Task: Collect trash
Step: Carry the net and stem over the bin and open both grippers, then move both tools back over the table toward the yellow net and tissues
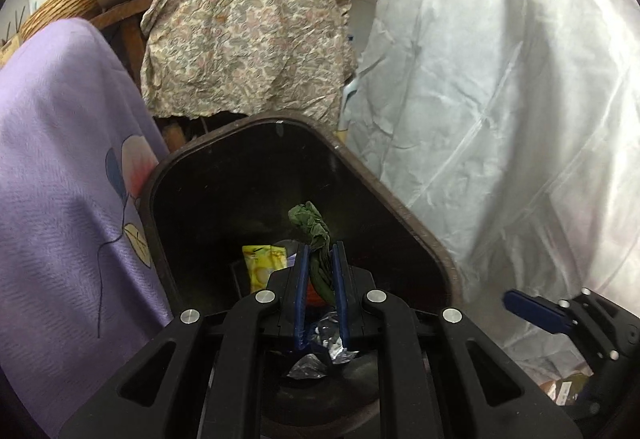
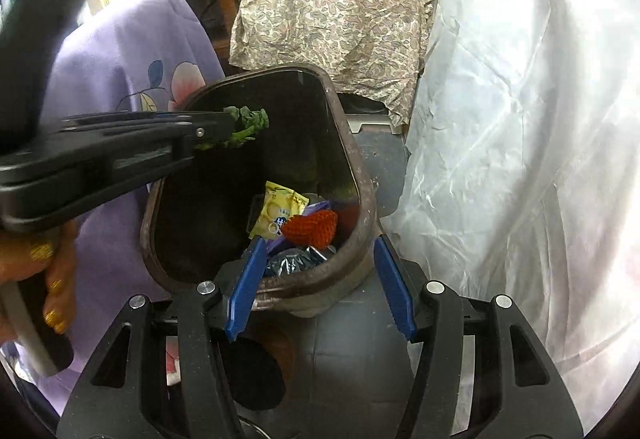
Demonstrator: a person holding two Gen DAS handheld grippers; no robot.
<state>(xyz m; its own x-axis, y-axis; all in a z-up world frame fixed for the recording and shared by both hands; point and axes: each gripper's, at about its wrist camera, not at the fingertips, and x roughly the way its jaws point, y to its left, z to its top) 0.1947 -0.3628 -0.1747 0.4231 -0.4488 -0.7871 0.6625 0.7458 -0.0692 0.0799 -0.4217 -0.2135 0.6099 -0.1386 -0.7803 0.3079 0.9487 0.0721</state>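
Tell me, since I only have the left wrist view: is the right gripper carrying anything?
Observer: No. The right gripper is open, with nothing held between its fingers.
Operator: Is my green leaf really over the bin?
Observer: Yes. Seen from the side, the left gripper holds the green leaf above the opening of the bin.
Operator: What is the orange-red bit behind my fingers?
Observer: A red knitted-looking piece, lying in the bin beside the yellow wrapper.
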